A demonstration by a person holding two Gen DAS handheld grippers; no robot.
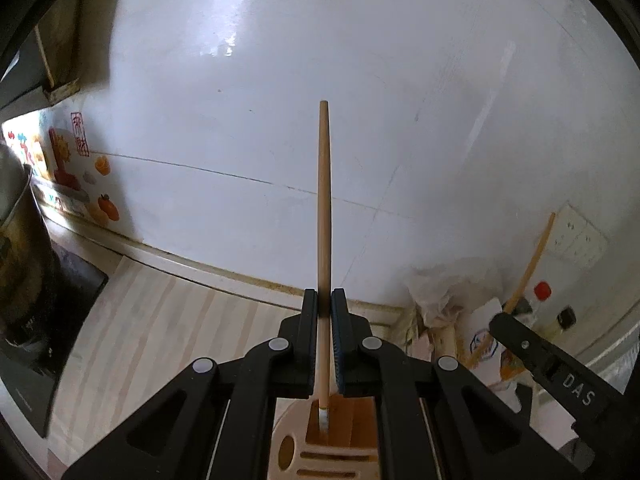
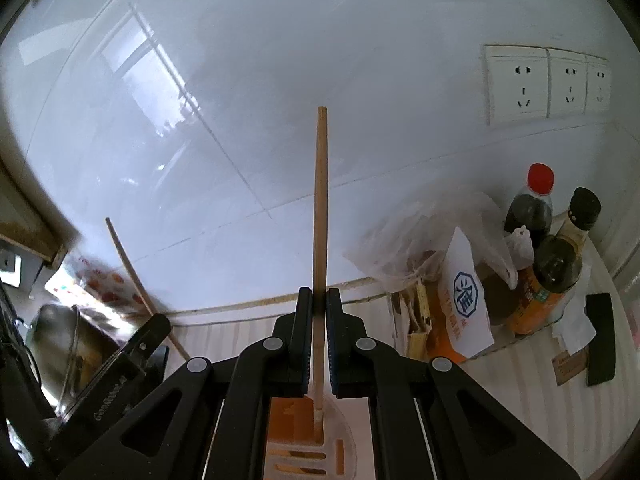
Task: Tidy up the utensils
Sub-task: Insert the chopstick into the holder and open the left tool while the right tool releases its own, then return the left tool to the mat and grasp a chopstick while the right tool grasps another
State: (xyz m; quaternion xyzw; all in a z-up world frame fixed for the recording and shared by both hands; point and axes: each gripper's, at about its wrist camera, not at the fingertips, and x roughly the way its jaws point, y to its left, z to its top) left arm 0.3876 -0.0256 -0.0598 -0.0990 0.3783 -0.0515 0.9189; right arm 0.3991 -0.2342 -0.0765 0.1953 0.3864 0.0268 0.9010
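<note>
Over on the left there's a steel pot (image 1: 16, 208) by the stove. My left gripper (image 1: 324, 300) is clamped tight on a wooden chopstick (image 1: 324, 200), tip down in the slotted utensil holder (image 1: 320, 452) below. Right gripper (image 2: 319, 300) same deal, pinching another chopstick (image 2: 320, 220) over the holder (image 2: 312, 448), sauce bottles (image 2: 532, 204) far right

Chopstick (image 2: 321, 216) in right gripper (image 2: 319, 312)
</note>
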